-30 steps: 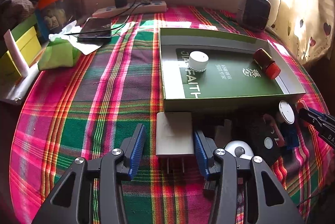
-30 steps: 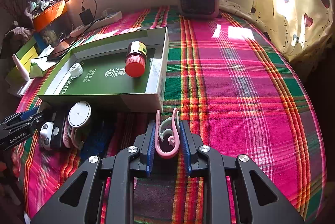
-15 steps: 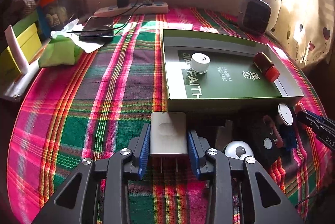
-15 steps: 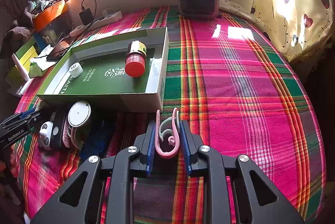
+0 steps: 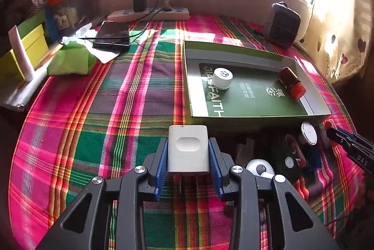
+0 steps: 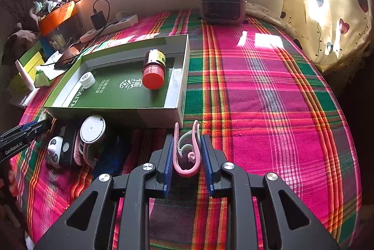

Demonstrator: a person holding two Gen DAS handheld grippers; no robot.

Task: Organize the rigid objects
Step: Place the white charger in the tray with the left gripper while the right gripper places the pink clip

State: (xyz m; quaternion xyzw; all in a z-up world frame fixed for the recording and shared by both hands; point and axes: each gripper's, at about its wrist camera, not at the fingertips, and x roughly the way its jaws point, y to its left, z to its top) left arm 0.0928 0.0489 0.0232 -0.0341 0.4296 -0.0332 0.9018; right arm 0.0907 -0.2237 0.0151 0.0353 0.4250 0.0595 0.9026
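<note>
My left gripper [image 5: 188,164] is shut on a white plug adapter [image 5: 188,149], held just in front of the green box tray [image 5: 254,117]. The tray [image 6: 180,100] holds a white cap [image 5: 222,78] and a red-capped bottle [image 5: 291,84], also seen in the right wrist view [image 6: 153,70]. My right gripper [image 6: 186,156] is shut on pink and pale clips [image 6: 188,151], near the tray's front right corner. A pile of small items lies in front of the tray: a white round disc [image 6: 92,128], a panda-faced piece [image 6: 54,151] and a dark case [image 5: 284,156].
A plaid cloth [image 6: 257,98] covers the table. A small heater [image 6: 222,1] stands at the back. A power strip [image 5: 149,13], a phone [image 5: 112,34], green tissue pack [image 5: 70,60] and yellow boxes [image 5: 25,48] sit at the left.
My left gripper closed on the white plug adapter and lifted it slightly. My right gripper has stayed still with the clips.
</note>
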